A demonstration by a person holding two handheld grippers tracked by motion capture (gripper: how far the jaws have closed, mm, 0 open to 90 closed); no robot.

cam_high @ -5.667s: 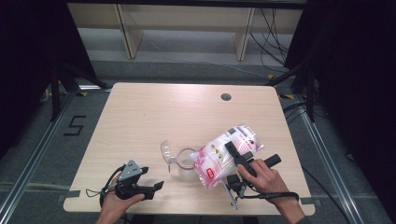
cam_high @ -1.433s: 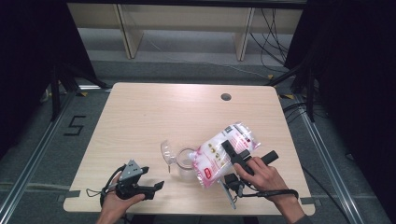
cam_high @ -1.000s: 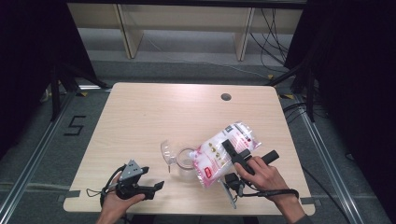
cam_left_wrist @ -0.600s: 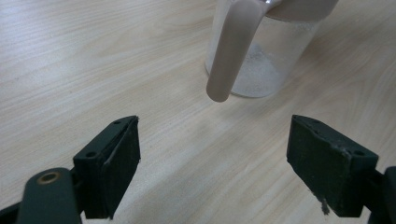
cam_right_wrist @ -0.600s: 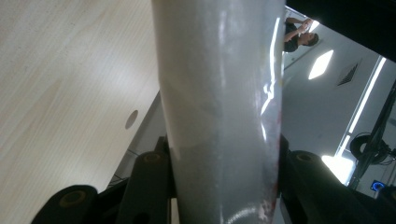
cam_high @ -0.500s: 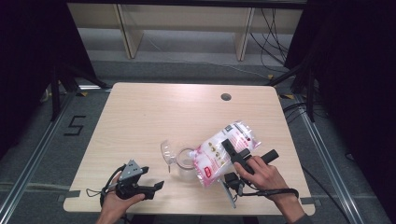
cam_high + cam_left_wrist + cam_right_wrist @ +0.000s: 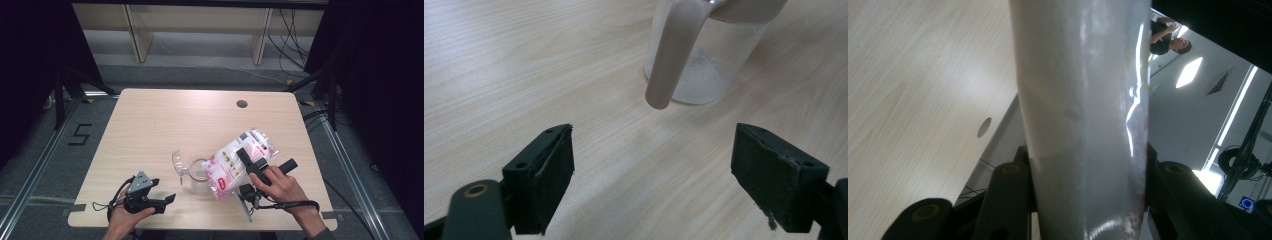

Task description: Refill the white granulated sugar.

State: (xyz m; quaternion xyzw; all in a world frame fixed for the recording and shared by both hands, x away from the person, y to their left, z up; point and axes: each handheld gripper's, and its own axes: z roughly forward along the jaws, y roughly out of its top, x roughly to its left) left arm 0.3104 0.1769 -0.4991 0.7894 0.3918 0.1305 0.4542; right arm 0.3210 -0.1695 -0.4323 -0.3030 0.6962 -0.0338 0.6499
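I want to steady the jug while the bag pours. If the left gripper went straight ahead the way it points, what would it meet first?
Probably the clear jug's handle, which hangs ahead between the open left gripper's jaws; before it lies bare table. Depth is uncertain.

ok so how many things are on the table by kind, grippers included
Clear measuring jugs: 1
Pink and white bags: 1, tilted over the jug and clamped in the right gripper
Hand-held grippers: 2, the right one on the bag, the left gripper open and holding nothing, near the front edge of the table
Total: 4
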